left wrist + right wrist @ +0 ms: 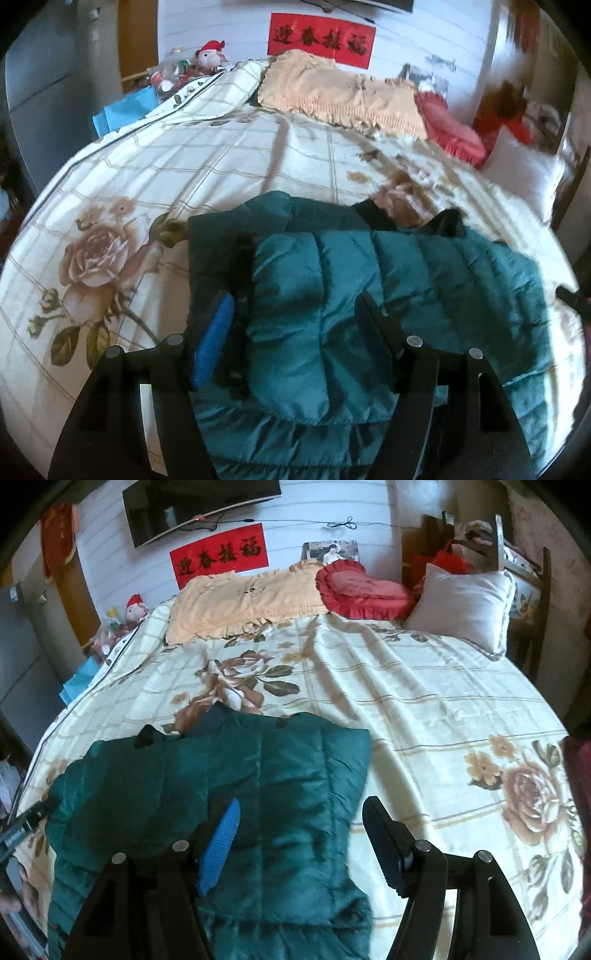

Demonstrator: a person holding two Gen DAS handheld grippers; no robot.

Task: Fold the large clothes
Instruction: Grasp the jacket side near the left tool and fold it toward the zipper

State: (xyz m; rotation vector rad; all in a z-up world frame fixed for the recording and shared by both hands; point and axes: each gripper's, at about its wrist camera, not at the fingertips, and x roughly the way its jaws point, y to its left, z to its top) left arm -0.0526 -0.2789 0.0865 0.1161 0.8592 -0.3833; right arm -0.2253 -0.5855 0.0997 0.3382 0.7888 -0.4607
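The green jacket point(332, 314) has been folded partway on the bed point(424, 709) (further folds seemingly remain), both the left gripper point(295, 321) and the right gripper point(301, 834) released above it.

**Cut off and blurred**

The jacket point(369, 295) runs past the bottom edge in both views, its hem unseen. The bed's point(424, 701) near edge is cut off. The left view's far right corner is smeared with blur.

My left gripper point(291, 317) points down and its two fingers are wide apart, with nothing pinched. My right gripper point(301, 819) points down too, fingers apart, squeezing nothing.
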